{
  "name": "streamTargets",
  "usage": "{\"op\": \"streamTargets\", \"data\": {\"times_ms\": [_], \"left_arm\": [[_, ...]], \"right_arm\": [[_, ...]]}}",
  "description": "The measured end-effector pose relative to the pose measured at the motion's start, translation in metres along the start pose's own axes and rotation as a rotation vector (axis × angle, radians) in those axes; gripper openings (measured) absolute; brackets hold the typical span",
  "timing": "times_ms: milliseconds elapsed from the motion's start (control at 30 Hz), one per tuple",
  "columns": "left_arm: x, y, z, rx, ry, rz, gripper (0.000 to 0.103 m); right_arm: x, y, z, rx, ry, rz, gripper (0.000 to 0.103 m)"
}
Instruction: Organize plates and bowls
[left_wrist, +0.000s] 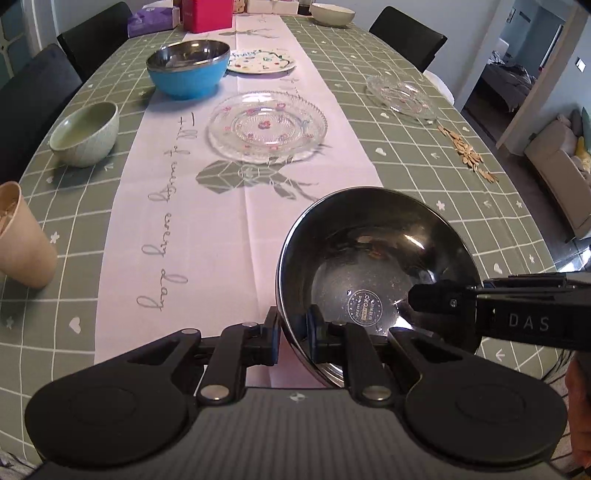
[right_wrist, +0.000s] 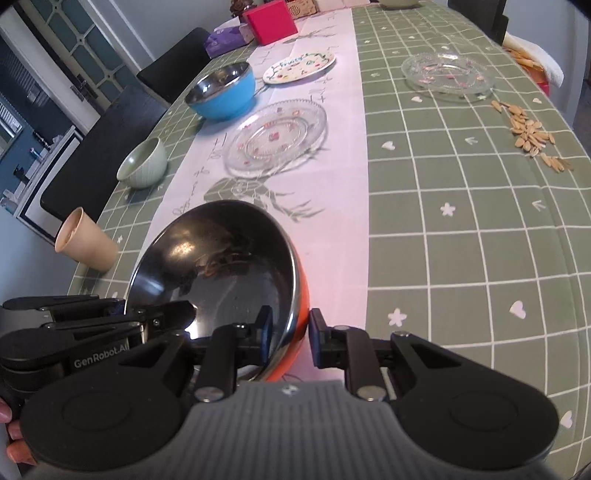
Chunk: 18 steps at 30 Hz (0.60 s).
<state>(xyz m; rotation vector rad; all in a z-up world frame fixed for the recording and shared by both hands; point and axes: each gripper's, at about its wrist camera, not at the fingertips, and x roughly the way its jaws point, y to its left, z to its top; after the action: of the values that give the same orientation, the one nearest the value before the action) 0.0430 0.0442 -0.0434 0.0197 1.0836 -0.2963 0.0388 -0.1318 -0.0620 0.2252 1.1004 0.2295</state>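
Note:
A steel bowl with an orange outside hangs tilted above the near end of the table, held from both sides. My left gripper is shut on its near rim, one pad inside and one outside. My right gripper clamps the orange wall at the opposite rim; it enters the left wrist view from the right. The left gripper shows at the bowl's left in the right wrist view. Farther up the table stand a blue steel-lined bowl, a pale green bowl, a flowered glass plate, a second glass plate and a painted plate.
A paper cup stands near the left table edge. Seeds lie scattered at the right. A white bowl, a red box and a purple pack sit at the far end. Dark chairs line the left side.

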Motion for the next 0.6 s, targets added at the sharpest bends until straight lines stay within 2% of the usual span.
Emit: {"op": "streamTargets", "data": {"times_ms": [233,333,433,467,500,533,567,600], "left_arm": [[0.009,0.000,-0.009,0.026,0.030,-0.007,0.016],[0.012,-0.003,-0.012,0.067,0.030,-0.006,0.019],[0.015,-0.006,-0.013,0.096,0.033,-0.010,0.028],[0.017,-0.006,-0.013,0.095,0.034,-0.013,0.038],[0.019,-0.008,-0.014,0.113,0.043,-0.024,0.047],[0.021,-0.010,-0.015,0.141,0.055,-0.038,0.064],[0.021,-0.012,-0.015,0.158,0.057,-0.051,0.072],[0.019,-0.013,-0.017,0.169,0.047,-0.059,0.073]], "right_arm": [[0.009,0.001,-0.006,-0.029,0.043,-0.018,0.019],[0.014,-0.003,-0.008,-0.017,0.052,-0.011,0.019],[0.014,-0.002,-0.007,-0.026,0.045,-0.013,0.019],[0.015,-0.002,-0.007,-0.030,0.044,-0.013,0.020],[0.015,-0.001,-0.007,-0.032,0.048,-0.009,0.024],[0.016,0.000,-0.007,-0.032,0.054,-0.003,0.027],[0.017,0.000,-0.007,-0.030,0.067,0.009,0.041],[0.017,0.001,-0.007,-0.027,0.075,0.016,0.060]]}}
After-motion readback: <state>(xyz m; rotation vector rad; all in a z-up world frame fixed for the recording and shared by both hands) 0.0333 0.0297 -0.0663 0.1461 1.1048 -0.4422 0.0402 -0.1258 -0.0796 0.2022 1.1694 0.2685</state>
